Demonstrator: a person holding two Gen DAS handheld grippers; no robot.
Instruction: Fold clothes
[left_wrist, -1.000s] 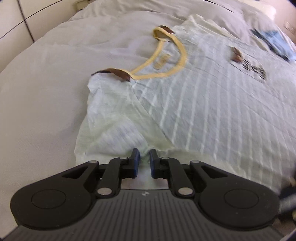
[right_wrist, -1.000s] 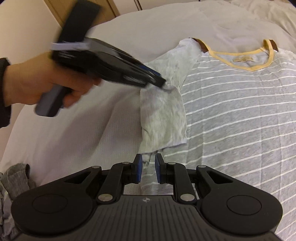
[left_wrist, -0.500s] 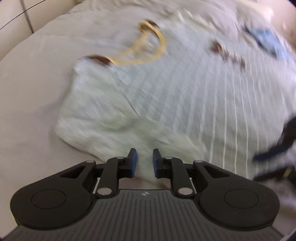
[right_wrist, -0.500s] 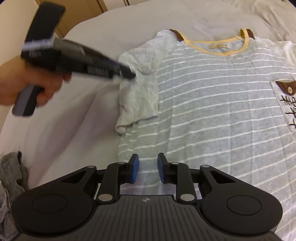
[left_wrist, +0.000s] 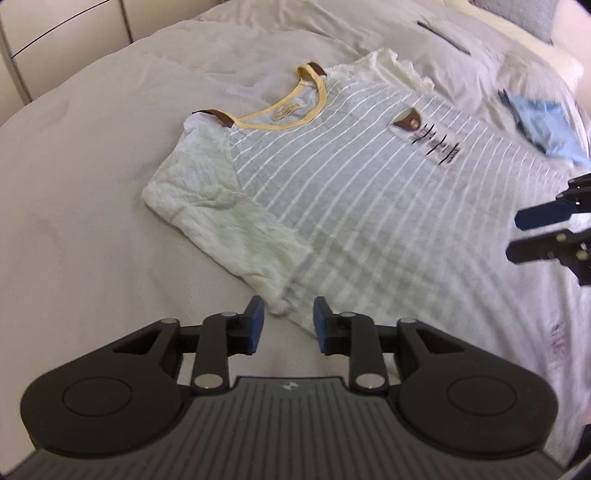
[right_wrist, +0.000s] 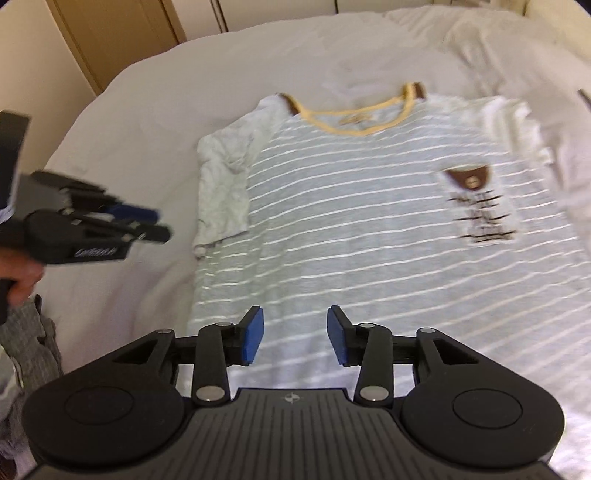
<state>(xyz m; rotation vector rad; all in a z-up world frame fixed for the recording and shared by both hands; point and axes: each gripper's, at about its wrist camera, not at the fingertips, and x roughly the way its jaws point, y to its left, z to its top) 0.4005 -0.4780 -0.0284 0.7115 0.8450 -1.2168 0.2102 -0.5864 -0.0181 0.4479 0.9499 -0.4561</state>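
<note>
Striped T-shirt (right_wrist: 369, 221) lying flat, front up, on the pale bedcover (left_wrist: 74, 221), one sleeve (left_wrist: 221, 221) folded inward. Left gripper (left_wrist: 286, 321) at its 6 o'clock edge, right gripper (right_wrist: 293, 332) over the lower body; both jaws have just been opening, parted, nothing between them. Blue cloth (left_wrist: 539, 122) at 2 o'clock.

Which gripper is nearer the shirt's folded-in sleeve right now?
Left. The left gripper hangs open just beside the sleeve, off the striped shirt. The right gripper is open over the shirt's lower body, farther off.
</note>
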